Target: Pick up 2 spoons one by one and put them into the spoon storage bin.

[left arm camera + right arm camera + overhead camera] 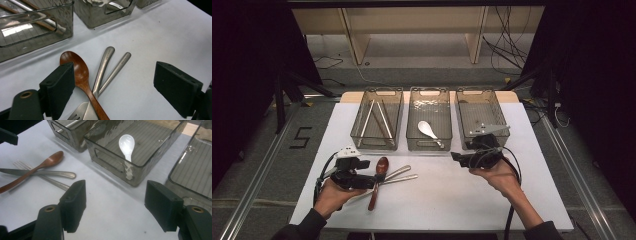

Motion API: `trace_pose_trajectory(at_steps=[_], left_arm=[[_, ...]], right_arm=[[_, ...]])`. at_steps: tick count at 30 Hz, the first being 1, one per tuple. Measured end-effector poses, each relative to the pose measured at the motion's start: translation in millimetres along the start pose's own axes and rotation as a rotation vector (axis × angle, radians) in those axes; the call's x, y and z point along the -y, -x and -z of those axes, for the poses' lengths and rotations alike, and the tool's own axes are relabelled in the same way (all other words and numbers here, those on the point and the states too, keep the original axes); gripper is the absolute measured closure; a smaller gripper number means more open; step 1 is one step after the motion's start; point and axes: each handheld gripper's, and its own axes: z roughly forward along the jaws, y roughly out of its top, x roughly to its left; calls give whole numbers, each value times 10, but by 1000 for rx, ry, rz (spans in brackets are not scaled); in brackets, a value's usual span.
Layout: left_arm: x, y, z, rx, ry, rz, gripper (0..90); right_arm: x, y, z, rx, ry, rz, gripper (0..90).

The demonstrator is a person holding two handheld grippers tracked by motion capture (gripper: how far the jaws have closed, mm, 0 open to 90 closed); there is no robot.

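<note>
White counter (437, 200) has three clear bins lined up at the back, looks like a cutlery sort: chopsticks (374, 120) left, white spoon (428, 129) middle. Left claw (373, 172) is spread wide around the wooden spoon (379, 175) crossed over a fork (77, 115) and knife (15, 172), not pinching yet; right claw (455, 156) spread, holding nothing.

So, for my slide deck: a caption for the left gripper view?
Open left claw hovering over a wooden spoon crossing a fork and knife beside clear bins.
</note>
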Motion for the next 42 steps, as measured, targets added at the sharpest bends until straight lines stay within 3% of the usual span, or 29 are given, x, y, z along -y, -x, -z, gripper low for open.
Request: trace_pose_trajectory(at_steps=[13, 22, 27, 32, 42], left_arm=[[18, -26, -48, -10, -46, 8, 172], [13, -27, -99, -28, -98, 19, 172], [-2, -34, -148, -44, -142, 25, 183], [-5, -30, -217, -51, -199, 5, 218], [23, -90, -365, -75, -316, -9, 348]], right_arm=[[286, -89, 140, -30, 61, -14, 325], [432, -119, 247, -34, 64, -34, 308], [487, -140, 281, -40, 57, -36, 308], [525, -161, 307, -43, 49, -41, 309], [538, -185, 302, -53, 43, -33, 310]])
